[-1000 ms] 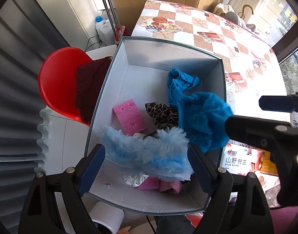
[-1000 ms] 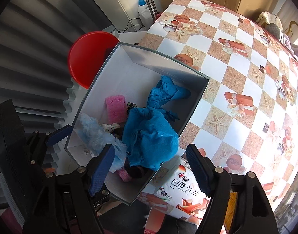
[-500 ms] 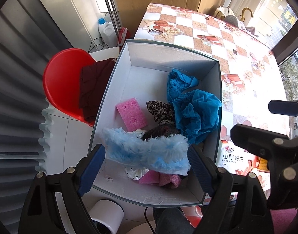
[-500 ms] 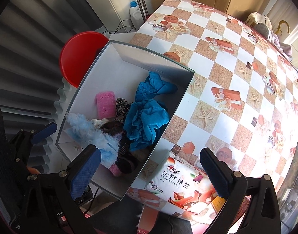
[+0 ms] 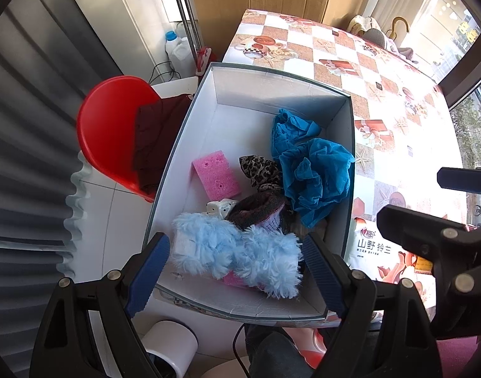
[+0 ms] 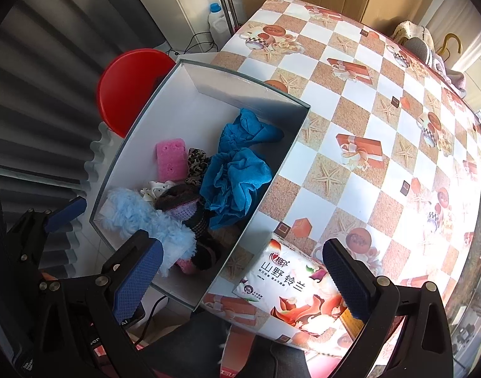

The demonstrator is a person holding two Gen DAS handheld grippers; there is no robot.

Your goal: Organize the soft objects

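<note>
**Left wrist view.** Left hand-held gripper (image 5: 234,267): jaws spread wide, poised over the near end of the box (image 5: 281,75). The fluffy light-blue item (image 5: 237,252) lies between the pads; the pads flank it and do not appear to press, so it is judged released, resting on the box floor. Step in hand, as judged: clearing away after a drop. To do it well, the gripper should lift straight up so no fibre snags on a pad, and keep clear of the box rim at 6 o'clock.

Contents: pink sponge (image 5: 217,171) near centre; leopard-print cloth (image 5: 261,170) just beside it at 3 o'clock; crumpled blue cloth (image 5: 313,176) piled against the 3 o'clock wall; dark knitted piece (image 5: 256,211) touching the fluffy item. All soft, loosely heaped, no folding.

**Right wrist view.** Right hand-held gripper (image 6: 243,280): jaws have just been opening and stand fully wide, nothing between them. It hangs over the box's near corner and the tissue pack (image 6: 291,286), which lies on the bench (image 6: 366,100) outside the box, at 4 o'clock from it. That pack is judged the likely next pick; a grip across its short width would suit, squeezed gently as it will give.
</note>
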